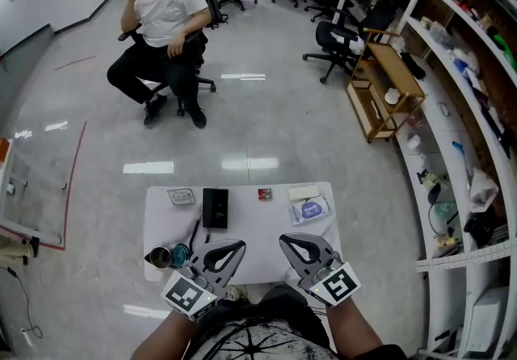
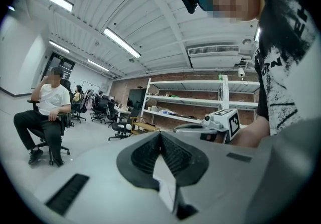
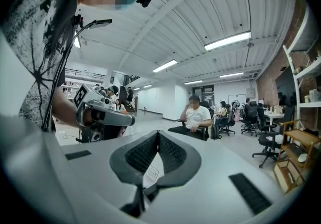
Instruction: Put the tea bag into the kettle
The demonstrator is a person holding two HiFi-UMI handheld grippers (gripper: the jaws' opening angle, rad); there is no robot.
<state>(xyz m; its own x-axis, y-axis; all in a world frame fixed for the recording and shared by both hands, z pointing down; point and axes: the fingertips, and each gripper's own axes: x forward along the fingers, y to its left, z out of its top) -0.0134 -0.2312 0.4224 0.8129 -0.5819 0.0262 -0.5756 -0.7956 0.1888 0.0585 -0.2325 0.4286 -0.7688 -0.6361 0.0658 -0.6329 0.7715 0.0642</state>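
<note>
**White table on glossy office floor: both grippers shut, tea bag lying untouched**

Tea bag (image 1: 264, 194), apparently the small red square pkt, lies flat near the far edge of the table (image 1: 258, 229), approx mid-width, touching nothing else. Kettle (image 1: 164, 256) is metal and sits at the near-left corner, well apart from the tea bag. A thin black handle (image 1: 194, 233) angles up from it toward the table centre.

Other items along the far edge, L to R:
- a pale card (image 1: 181, 197)
- a black rectangular case (image 1: 215, 207)
- past the tea bag, a white box (image 1: 305, 192) w/ a blue-and-white pouch (image 1: 310, 210) just in front of it

Left gripper (image 1: 241, 247) hovers over the near edge just beside the kettle. In the left gripper view (image 2: 160, 133) its jaw tips meet, w/ nothing pinched. Right gripper (image 1: 283, 239) is held beside it over the near-right part. In the right gripper view (image 3: 158, 133) its tips are also pressed together. A small printed white scrap shows in the gap behind those tips; can't tell what it is.

Bkgd: a seated person (image 1: 166, 19) in a white shirt on an office chair beyond the table. More office chairs (image 1: 339, 39) and a wooden cart (image 1: 388, 80) stand farther back. White shelving (image 1: 468, 108) runs along the brick wall at right.
</note>
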